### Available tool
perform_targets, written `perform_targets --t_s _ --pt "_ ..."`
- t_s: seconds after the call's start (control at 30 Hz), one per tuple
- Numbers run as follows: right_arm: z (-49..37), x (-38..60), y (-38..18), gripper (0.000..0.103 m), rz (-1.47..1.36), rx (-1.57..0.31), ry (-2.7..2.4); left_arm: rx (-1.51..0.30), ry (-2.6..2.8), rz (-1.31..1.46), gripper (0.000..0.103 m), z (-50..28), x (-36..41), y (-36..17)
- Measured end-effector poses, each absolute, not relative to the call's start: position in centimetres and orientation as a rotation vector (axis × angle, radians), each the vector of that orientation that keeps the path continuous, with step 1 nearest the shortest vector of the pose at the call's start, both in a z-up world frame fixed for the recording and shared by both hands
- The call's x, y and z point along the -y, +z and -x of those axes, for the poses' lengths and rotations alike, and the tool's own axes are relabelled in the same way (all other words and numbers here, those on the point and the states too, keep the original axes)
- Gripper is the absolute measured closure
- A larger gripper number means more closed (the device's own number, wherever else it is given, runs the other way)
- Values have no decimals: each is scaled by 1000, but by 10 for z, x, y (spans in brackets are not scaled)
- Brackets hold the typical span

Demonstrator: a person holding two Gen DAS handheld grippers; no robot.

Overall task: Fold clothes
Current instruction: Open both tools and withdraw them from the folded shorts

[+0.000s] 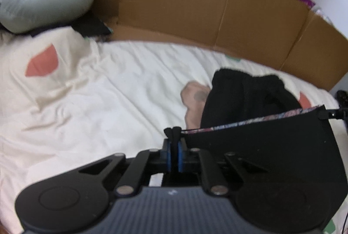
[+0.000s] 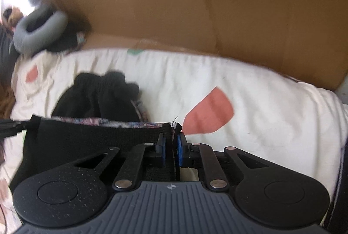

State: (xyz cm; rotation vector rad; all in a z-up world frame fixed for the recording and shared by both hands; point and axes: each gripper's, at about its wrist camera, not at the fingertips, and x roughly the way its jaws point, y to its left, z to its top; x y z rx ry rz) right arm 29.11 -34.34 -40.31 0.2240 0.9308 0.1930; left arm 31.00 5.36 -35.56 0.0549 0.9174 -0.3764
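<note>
In the left wrist view we have the left gripper (image 1: 173, 132) low in the middle of the frame, its jaws pinched together on one corner of the black garment (image 1: 271, 147). From there the patterned hem (image 1: 250, 122) runs taut up toward the right edge of the frame, where the tip of our other gripper holds the far corner. In the right wrist view the picture is mirrored: the right gripper (image 2: 171, 127) sits at centre, clamped on its own corner, and the hem stretches off to the left edge of the frame.

So the garment hangs between us, its long axis along that stretched edge, the body of the cloth falling below it toward the white bedsheet (image 1: 130, 73). Each of us holds an end; neither hand is nearer. We judge that the coming fold turns on keeping this edge level and lowering it squarely onto the sheet.

A second dark heap of clothing (image 1: 243, 92) lies just beyond the hem, right of centre in the left view. A grey neck pillow (image 1: 43, 5) rests in the upper left, against the cardboard wall (image 1: 195, 5).

We can read no brand, label or writing; both views are blurred.
</note>
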Motion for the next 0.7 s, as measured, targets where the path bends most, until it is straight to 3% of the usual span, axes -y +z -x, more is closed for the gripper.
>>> perform_targets --t_s 0.7 --pt "-285 358 -351 94 -239 -792 143 -755 -431 -107 97 -336 -26 -302"
